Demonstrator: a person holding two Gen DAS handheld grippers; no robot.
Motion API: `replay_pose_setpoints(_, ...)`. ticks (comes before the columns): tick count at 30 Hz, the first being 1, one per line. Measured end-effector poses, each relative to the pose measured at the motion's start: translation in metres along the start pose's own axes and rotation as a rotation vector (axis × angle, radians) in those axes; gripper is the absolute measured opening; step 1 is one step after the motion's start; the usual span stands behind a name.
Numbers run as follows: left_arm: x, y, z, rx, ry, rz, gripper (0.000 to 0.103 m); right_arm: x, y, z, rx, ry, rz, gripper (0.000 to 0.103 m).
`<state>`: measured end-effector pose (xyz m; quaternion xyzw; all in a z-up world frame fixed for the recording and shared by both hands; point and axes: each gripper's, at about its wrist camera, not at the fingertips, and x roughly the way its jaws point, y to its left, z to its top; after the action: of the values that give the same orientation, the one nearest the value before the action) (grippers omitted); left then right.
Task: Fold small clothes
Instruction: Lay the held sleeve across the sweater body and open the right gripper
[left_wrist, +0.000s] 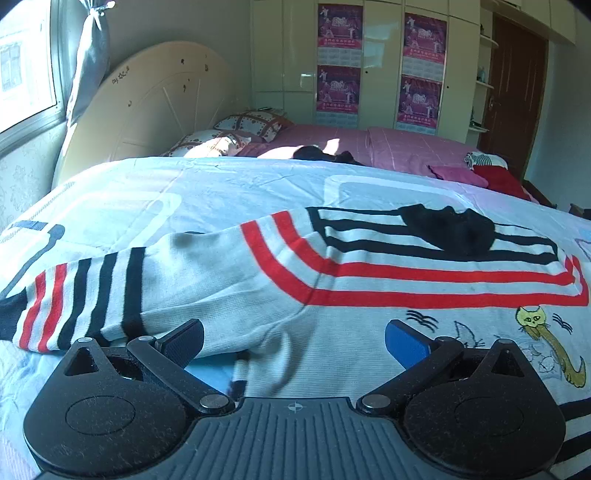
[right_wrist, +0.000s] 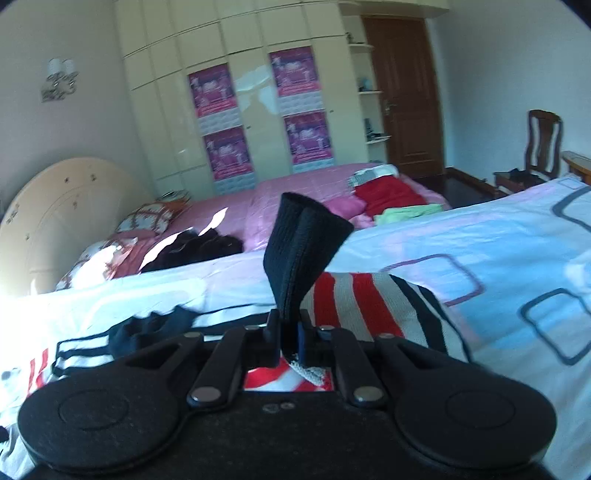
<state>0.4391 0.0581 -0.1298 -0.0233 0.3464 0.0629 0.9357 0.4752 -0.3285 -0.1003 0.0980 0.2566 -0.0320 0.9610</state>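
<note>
A small white knit sweater with red and black stripes and a yellow cat print lies flat on the light blue quilt. Its left sleeve stretches out to the left. My left gripper is open, low over the sweater near the armpit, jaws wide apart. My right gripper is shut on the black cuff of the other sleeve, which stands up above the jaws. The black collar shows at the sweater's far end.
A pink bed behind holds pillows, dark clothes and red, pink and green garments. A wardrobe with posters, a door and a chair stand further back.
</note>
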Motion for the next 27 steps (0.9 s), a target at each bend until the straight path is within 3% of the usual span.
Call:
replay_pose_setpoints(6,0.008,0.037,-0.002,-0.043,0.015,0.014,0.103,0.052,0.097,-0.041,-0.11,0.174,0.162,0.01)
replay_pose_setpoints(8,0.01,0.04,-0.002,-0.055,0.022,0.007,0.103,0.068,0.121,-0.058,-0.185,0.273,0.184,0.018)
replay_pose_setpoints(10,0.011,0.036,0.0,-0.061,0.018,-0.014,0.103,0.051,0.134,-0.062,-0.258,0.203,0.196,0.034)
replay_pose_setpoints(11,0.011,0.033,0.001,-0.063,0.013,-0.031,0.103,0.038,0.133,-0.062,-0.261,0.171,0.222,0.033)
replay_pose_setpoints(13,0.011,0.02,0.003,-0.063,0.002,-0.082,0.103,0.019,0.122,-0.056,-0.244,0.121,0.228,0.028)
replay_pose_setpoints(16,0.017,-0.017,0.008,-0.05,0.002,-0.194,0.103,-0.006,0.086,-0.046,-0.19,0.061,0.157,0.025)
replay_pose_setpoints(19,0.025,-0.065,0.013,-0.069,0.029,-0.365,0.102,-0.023,0.047,-0.037,-0.132,0.021,0.061,0.025)
replay_pose_setpoints(20,0.029,-0.079,0.014,-0.093,0.049,-0.427,0.094,-0.027,0.032,-0.034,-0.117,0.016,0.031,0.026)
replay_pose_setpoints(21,0.034,-0.089,0.015,-0.122,0.071,-0.473,0.073,-0.028,0.017,-0.031,-0.104,0.018,0.004,0.026)
replay_pose_setpoints(22,0.043,-0.101,0.016,-0.165,0.109,-0.526,0.067,-0.032,0.005,-0.03,-0.093,0.016,-0.015,0.026)
replay_pose_setpoints(24,0.061,-0.119,0.016,-0.217,0.143,-0.564,0.067,-0.04,-0.017,-0.028,-0.079,0.007,-0.052,0.027)
replay_pose_setpoints(27,0.086,-0.139,0.014,-0.263,0.195,-0.563,0.067,-0.046,-0.046,-0.028,-0.049,0.007,-0.092,0.027)
